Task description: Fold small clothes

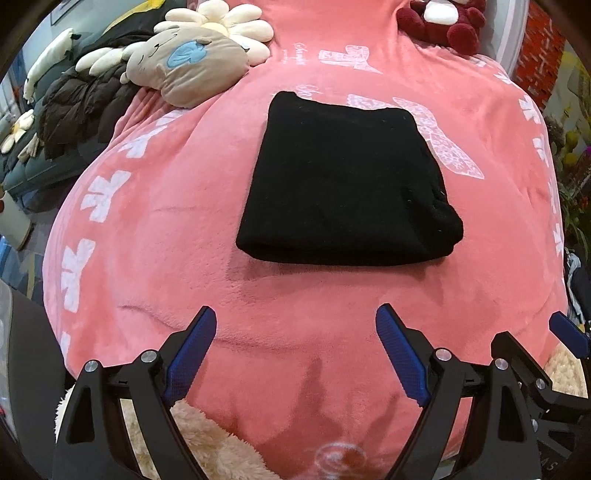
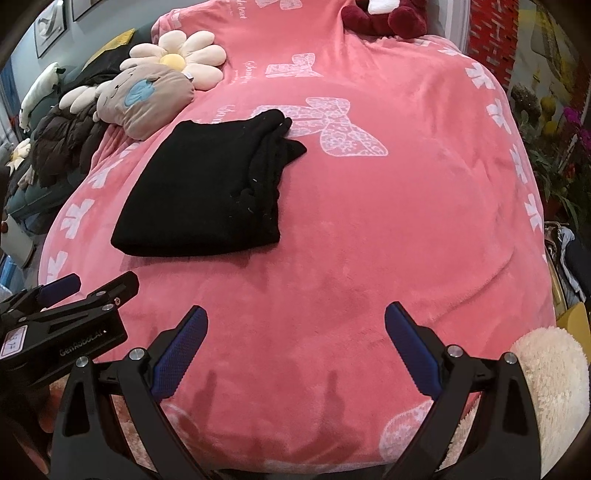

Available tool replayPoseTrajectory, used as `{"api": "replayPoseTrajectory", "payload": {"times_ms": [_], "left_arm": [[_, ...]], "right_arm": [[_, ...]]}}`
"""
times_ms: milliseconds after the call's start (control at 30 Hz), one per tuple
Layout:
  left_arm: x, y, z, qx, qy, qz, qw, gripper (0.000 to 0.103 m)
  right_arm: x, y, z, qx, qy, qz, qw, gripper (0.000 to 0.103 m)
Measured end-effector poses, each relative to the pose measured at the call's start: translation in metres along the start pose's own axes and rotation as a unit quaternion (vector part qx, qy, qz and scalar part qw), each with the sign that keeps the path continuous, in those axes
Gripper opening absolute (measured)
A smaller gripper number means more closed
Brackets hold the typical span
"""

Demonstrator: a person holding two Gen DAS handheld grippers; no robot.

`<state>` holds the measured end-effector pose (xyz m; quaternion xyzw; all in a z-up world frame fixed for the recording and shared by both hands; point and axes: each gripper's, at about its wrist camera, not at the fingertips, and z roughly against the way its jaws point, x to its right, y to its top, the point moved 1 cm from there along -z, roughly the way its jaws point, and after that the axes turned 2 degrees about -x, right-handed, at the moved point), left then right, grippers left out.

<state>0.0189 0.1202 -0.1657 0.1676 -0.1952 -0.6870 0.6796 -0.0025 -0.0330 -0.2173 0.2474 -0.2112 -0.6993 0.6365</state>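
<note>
Both sets of jaws stand wide apart with nothing between them: the left gripper (image 1: 295, 354) and the right gripper (image 2: 295, 354) hang side by side over the near end of the bed, blue ribbed pads (image 1: 192, 354) facing bare blanket. The right gripper also shows at the right edge of the left view (image 1: 569, 334), mostly cut off, and the left one pokes in from the left of the right view (image 2: 70, 295), seen side-on.

The folded black knit garment (image 1: 347, 181) lies flat on the pink plush blanket with white bow prints (image 1: 184, 221), well apart from both grippers, further up the bed. From the right view (image 2: 207, 188) its stacked layers show along the right edge, one corner sticking out unevenly towards a large lace bow print (image 2: 332, 125).

Beyond it, at the left, a beige plush pillow with a blue patch (image 1: 184, 62) leans against a cream flower-shaped cushion (image 1: 229, 22). A dark red plush toy (image 1: 443, 22) at the head is cut off by the frame. A dark puffy jacket (image 1: 77, 99) slumps beside the bed. Cream fluffy fabric (image 2: 554, 380) shows at the near corner, partly hidden behind the gripper.
</note>
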Motion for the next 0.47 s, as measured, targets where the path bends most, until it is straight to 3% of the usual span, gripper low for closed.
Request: {"api": "replayPoseTrajectory", "payload": {"times_ms": [200,300,467], "left_arm": [[0.0022,-0.0006,0.002,0.002,0.003,-0.005,1.0,0.086],[0.0038,-0.0013,-0.0007,-0.01,0.008,-0.009,0.9999,0.077],[-0.0025,-0.002,-0.0044,-0.023,0.002,0.003,0.9997,0.075]], "right_arm": [[-0.0005,-0.002,0.0013,0.002,-0.003,0.002,1.0,0.095],[-0.002,-0.003,0.0019,0.0,-0.004,0.002,1.0,0.095],[-0.0007,-0.0033,0.0035,0.001,-0.007,0.002,1.0,0.095]]}}
